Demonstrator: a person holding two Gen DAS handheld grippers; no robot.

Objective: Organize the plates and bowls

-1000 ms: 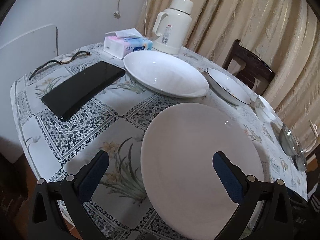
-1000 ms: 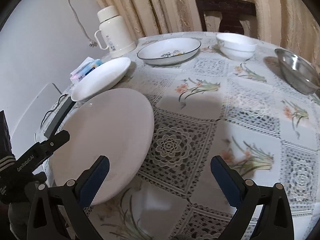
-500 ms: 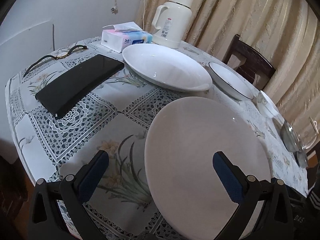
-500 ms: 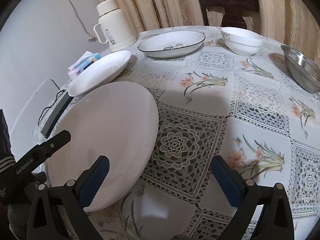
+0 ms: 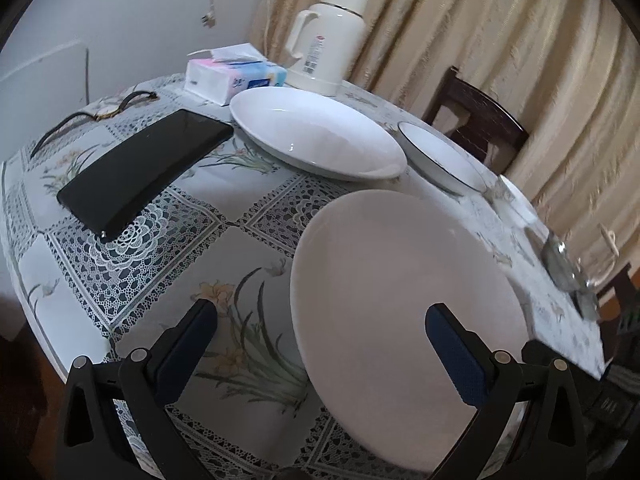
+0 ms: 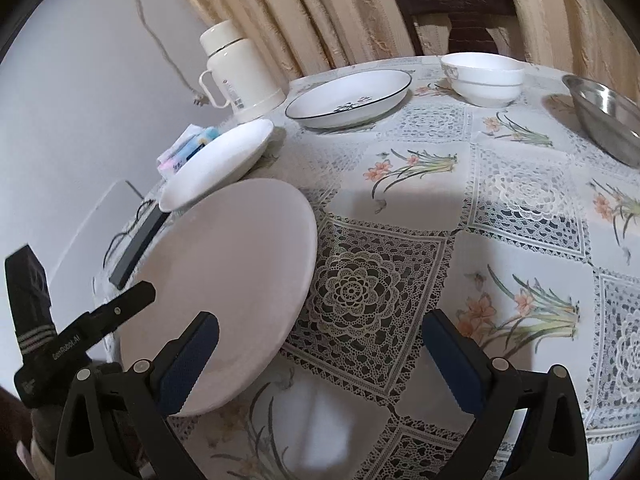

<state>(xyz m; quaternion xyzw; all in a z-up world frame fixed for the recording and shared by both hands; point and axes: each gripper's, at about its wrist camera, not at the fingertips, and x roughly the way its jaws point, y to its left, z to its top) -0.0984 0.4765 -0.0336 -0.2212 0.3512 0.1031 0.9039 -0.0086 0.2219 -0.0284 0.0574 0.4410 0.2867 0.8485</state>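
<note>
Plates lie loose on the bench, the big flat plate (image 5: 404, 304) nearest, and with both the left tongs (image 5: 320, 344) and right tongs (image 6: 320, 354) spread wide and empty, the approach looks underway; next comes pinching its rim.

The left gripper (image 5: 320, 344) hung spread wide over the large white plate (image 5: 404, 300); beyond that plate lay a white dish (image 5: 316, 136), left of it a black phone (image 5: 144, 168)

The metal bowl (image 6: 608, 116) is cut by the right edge; the tissue pack (image 6: 188, 148) (partly) hides behind a white plate (image 6: 218, 164).
</note>
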